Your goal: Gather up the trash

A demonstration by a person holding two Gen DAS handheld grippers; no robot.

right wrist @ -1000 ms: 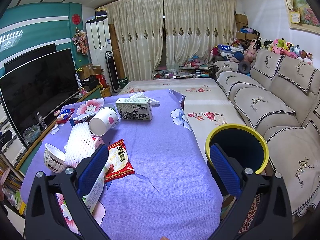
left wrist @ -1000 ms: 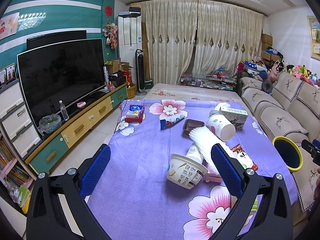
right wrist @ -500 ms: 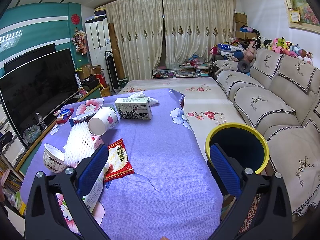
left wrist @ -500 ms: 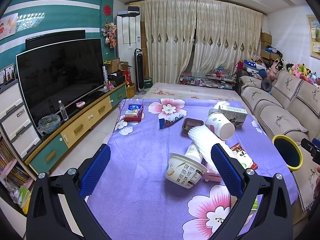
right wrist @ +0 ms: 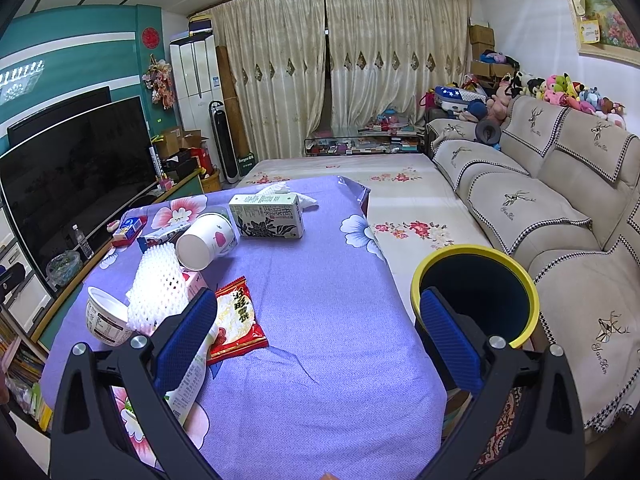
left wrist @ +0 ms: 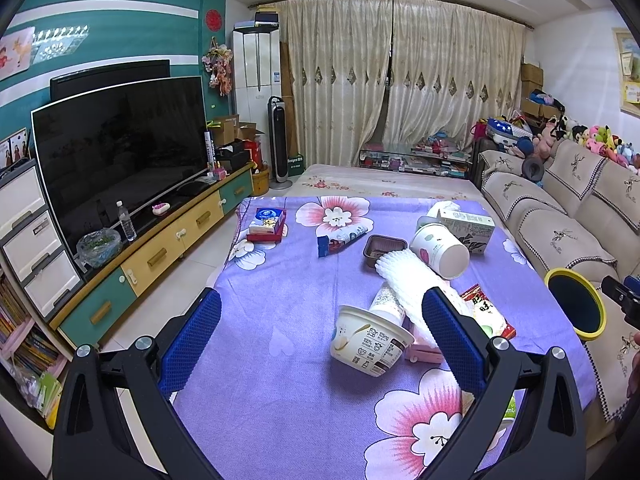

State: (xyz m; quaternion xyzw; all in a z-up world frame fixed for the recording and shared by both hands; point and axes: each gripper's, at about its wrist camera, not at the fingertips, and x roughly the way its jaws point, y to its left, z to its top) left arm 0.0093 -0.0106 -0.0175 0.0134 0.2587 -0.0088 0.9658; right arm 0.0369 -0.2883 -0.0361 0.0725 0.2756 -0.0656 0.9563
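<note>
1. Trash is scattered over the purple floral surface point(left wrist: 280, 320): a tipped yogurt tub point(left wrist: 370, 340), a white foam net sleeve point(left wrist: 412, 280), a paper cup point(left wrist: 440, 250) on its side, a red snack packet point(right wrist: 236, 320), a tissue box point(right wrist: 266, 216).
2. Your left hand-held gripper point(left wrist: 320, 340) is spread wide and holds nothing; the same goes for your right hand-held gripper point(right wrist: 320, 332).
3. Bin point(right wrist: 476, 292), yellow-rimmed, stands off the surface's sofa-side edge, just ahead of your right hand-held gripper's right finger.
4. Key relation: the yogurt tub lies just ahead of your left hand-held gripper, toward its right finger, tipped on its side with its base toward the camera. Judged the nearest item to that hand.
5. Foam sleeve runs with its long axis away from you, beside and behind the tub, touching it or nearly so; I cannot tell which.
6. Snack packet lies ahead-left of your right hand-held gripper, flat, and a printed pouch point(right wrist: 192, 380) sits by its left finger.
7. Judgement: nothing collected yet; left hand suits the tub, right hand the packet and the bin.
</note>
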